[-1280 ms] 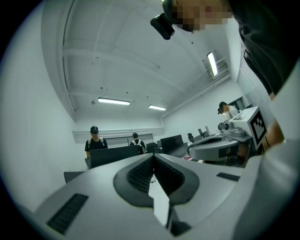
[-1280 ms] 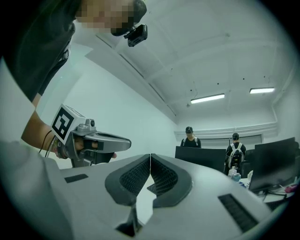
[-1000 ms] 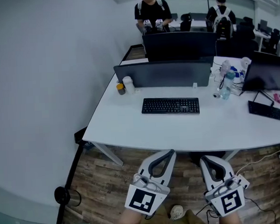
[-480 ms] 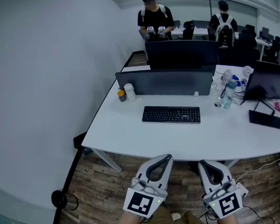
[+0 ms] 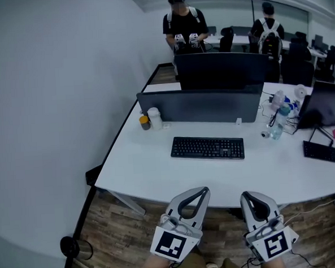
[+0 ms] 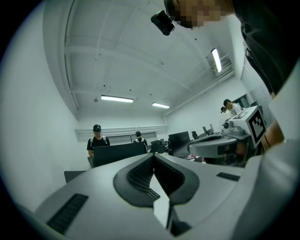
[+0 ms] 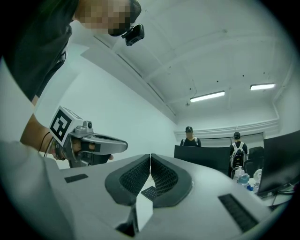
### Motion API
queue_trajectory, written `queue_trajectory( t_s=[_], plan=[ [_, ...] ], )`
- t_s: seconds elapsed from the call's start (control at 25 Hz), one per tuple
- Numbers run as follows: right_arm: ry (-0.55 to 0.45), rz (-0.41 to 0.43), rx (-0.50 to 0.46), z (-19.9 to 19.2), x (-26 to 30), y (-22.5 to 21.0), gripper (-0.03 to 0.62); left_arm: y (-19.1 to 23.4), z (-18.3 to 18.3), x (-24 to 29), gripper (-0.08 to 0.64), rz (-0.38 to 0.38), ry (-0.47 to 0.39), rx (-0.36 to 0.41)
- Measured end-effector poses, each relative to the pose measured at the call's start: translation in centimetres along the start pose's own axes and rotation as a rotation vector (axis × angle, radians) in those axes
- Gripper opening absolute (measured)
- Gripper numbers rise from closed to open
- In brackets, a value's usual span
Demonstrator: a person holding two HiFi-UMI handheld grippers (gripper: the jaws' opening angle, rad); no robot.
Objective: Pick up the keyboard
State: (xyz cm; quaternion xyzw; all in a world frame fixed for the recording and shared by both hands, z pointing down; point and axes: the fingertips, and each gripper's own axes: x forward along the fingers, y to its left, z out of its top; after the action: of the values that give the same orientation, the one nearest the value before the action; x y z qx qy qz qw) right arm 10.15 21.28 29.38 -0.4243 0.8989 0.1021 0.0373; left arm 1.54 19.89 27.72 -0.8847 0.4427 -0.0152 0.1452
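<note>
A black keyboard (image 5: 207,147) lies flat on the white desk (image 5: 153,171), in front of a dark grey screen panel. Both grippers hang over the wooden floor, short of the desk's near edge. My left gripper (image 5: 205,189) is shut with nothing in it, and my right gripper (image 5: 244,194) beside it is shut and empty too. In the left gripper view the jaws (image 6: 153,157) meet at the tips, and a bit of the keyboard (image 6: 153,194) shows through the gap. The right gripper view shows the same shut jaws (image 7: 150,156) and a sliver of the keyboard (image 7: 150,192).
A dark grey divider panel (image 5: 202,105) and a monitor (image 5: 220,69) stand behind the keyboard. Small jars (image 5: 150,119) sit at the desk's back left. Bottles and cables (image 5: 277,121), a second monitor (image 5: 327,108) and another keyboard (image 5: 322,151) lie at the right. Two people (image 5: 180,25) stand beyond.
Both grippers have come forward towards the desk, staying side by side and shut. The desk and keyboard now sit lower and nearer in the head view.
</note>
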Motion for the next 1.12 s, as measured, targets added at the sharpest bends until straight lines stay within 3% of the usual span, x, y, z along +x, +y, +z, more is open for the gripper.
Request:
queue_trajectory(
  t_s=[0.24,0.48,0.8,0.96,1.12],
  plan=[
    [0.022,0.005,-0.008,-1.8,6.2,-3.0,0.034,5.4,-2.4,5.0,0.009,-0.008,0.002,-0.043],
    [0.047,-0.006,-0.005,-3.5,12.5,-5.7,0.034,10.3,-4.5,9.5,0.009,-0.055,0.016,-0.017],
    [0.091,-0.076,0.017,-5.9,20.2,-9.3,0.034,16.7,-7.5,14.8,0.009,-0.114,0.042,-0.002],
    [0.108,-0.109,0.020,-6.9,23.6,-10.9,0.034,20.5,-9.3,16.8,0.009,-0.122,0.034,-0.054],
    [0.129,-0.116,0.010,-7.9,26.1,-12.1,0.034,22.6,-10.8,18.4,0.009,-0.139,0.040,-0.054]
  ],
)
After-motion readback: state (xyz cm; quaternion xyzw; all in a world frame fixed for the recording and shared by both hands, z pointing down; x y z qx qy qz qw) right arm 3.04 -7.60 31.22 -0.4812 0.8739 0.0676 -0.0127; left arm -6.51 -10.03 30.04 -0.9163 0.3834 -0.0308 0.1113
